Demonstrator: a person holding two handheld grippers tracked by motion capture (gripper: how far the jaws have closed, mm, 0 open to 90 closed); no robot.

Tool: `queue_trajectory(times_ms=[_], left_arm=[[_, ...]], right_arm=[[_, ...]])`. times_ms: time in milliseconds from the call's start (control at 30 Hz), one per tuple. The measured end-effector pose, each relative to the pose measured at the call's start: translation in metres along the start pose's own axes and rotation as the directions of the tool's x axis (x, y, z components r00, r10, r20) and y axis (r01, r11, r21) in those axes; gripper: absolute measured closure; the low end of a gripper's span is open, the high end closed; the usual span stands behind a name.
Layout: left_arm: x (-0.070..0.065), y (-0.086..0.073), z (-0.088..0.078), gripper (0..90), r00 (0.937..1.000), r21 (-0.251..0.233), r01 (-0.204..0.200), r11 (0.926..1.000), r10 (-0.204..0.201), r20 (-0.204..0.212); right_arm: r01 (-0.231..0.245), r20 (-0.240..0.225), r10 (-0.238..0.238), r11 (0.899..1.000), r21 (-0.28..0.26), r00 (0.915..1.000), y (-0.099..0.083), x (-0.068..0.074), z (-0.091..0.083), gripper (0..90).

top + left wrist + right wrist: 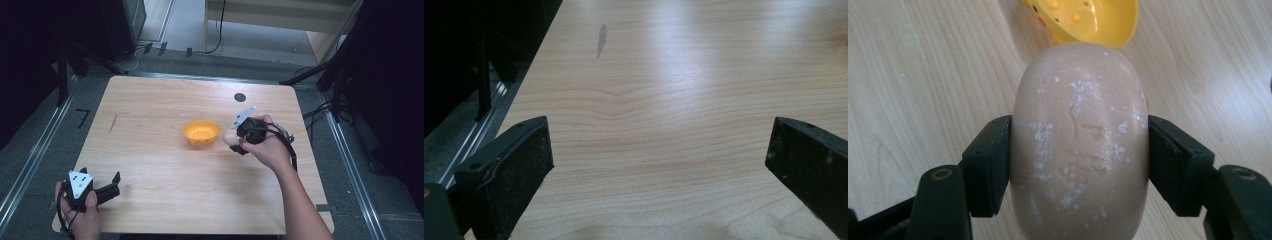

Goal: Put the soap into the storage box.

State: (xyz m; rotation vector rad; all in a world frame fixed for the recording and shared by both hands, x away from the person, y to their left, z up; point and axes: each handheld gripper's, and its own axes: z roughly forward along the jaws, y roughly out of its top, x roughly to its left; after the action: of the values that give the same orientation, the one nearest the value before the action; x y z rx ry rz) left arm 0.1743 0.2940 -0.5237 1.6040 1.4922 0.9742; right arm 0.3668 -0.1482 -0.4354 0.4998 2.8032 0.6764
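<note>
Right now your right gripper has its jaws closed on the long sides of a pale bar of soap, which stands up between the pads, dusted with white flecks. The grip looks square and well down the bar, so don't squeeze harder or shift it; soap is slick, and I'd judge any twist could let it squirt out.

Just beyond the soap sits the yellow dish, its floor pierced with drain holes. From the high view your right hand holds the gripper just to the right of that dish, close but not yet over it. The step in hand, as I read it, is carrying the soap across and setting it into the dish. Bring it over the rim with room to spare, centre it above the holes, lower until it nearly rests on the floor, then open the jaws only a little. The dish looks light and could slide if you nudge its wall.

Farther off, your left gripper lies low at the near left corner of the table, jaws spread wide with nothing between them. Leave it there.
</note>
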Motion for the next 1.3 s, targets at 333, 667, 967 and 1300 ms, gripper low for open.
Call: queue_trajectory(times_ms=[333,667,967,1300], left_arm=[[0.000,0.000,0.000,0.0,1.0000,0.000,-0.001,1.0000,0.001,0.001],[0.001,0.000,0.000,0.0,1.0000,-0.001,0.005,1.0000,-0.005,0.006],[0.001,0.000,0.000,0.0,0.9999,-0.001,0.007,1.0000,-0.007,0.011],[0.002,0.000,-0.001,0.0,0.9998,-0.005,0.009,0.9999,-0.009,0.017]], right_arm=[[0.093,-0.039,-0.093,0.996,0.004,0.9949,0.017,-0.003,0.005,33.4],[0.193,-0.095,-0.191,0.981,0.012,0.9771,0.039,-0.007,0.013,33.3],[0.263,-0.127,-0.259,0.965,0.016,0.9575,0.064,-0.010,0.023,33.3],[0.330,-0.173,-0.320,0.943,0.034,0.9315,0.083,-0.014,0.039,33.2]])
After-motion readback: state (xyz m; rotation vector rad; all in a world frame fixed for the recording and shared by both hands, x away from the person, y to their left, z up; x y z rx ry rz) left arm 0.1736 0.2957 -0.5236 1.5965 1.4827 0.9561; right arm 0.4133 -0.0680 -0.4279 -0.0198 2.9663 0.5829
